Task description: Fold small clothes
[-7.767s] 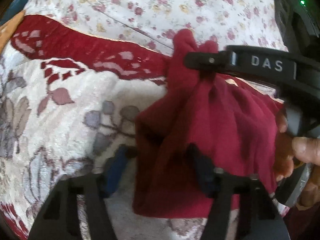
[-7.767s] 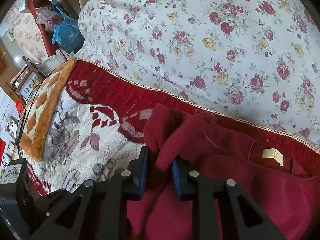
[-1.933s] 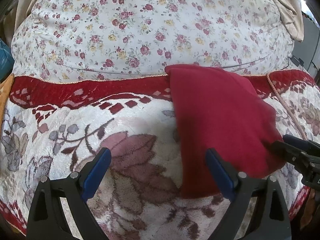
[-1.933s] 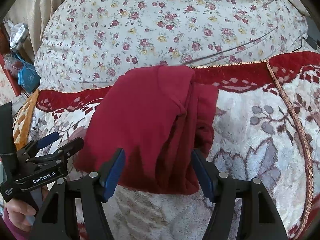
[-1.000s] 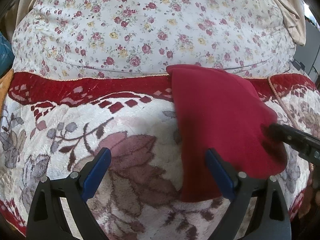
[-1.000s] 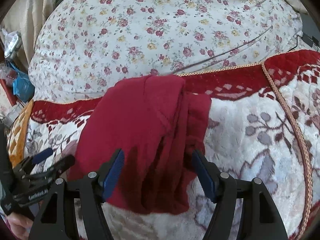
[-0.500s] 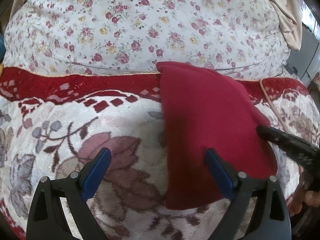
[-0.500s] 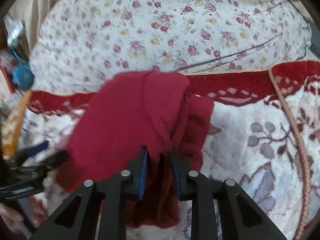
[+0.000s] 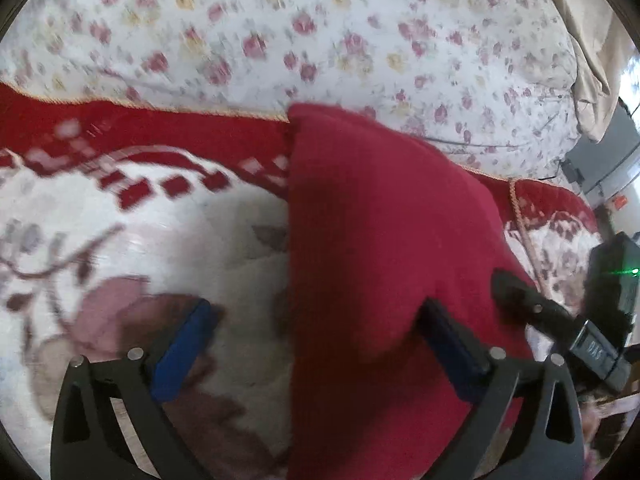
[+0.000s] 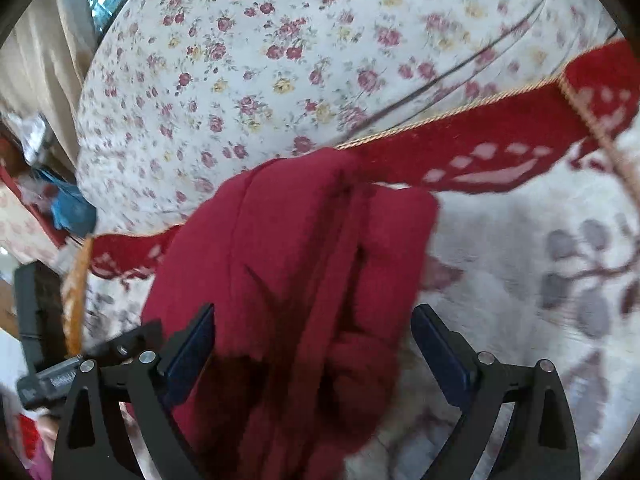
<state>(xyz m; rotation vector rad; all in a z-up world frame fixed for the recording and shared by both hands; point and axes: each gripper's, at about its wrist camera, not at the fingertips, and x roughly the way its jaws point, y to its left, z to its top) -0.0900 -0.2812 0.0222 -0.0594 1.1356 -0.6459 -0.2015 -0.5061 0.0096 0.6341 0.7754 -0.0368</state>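
A dark red garment (image 9: 380,248) lies folded into a narrow strip on the plush floral blanket (image 9: 100,208). My left gripper (image 9: 316,348) is open, its right finger on the garment's near edge, its left finger over the blanket. In the right wrist view the garment (image 10: 288,264) shows stacked folds along its right side. My right gripper (image 10: 312,352) is open and straddles the garment's near end, with nothing held. The right gripper's tip also shows in the left wrist view (image 9: 520,296) at the garment's right edge.
A white rose-print quilt (image 9: 320,32) bulges behind the blanket's red border (image 10: 480,148). The blanket's corded edge (image 9: 520,216) runs right of the garment. Beige cloth (image 9: 592,40) hangs at the far right. Blue bags (image 10: 68,208) sit left of the bed.
My right gripper was shut on a fold of the garment half a second ago and has opened and let go. Both cameras have moved closer, and the frames are blurred.
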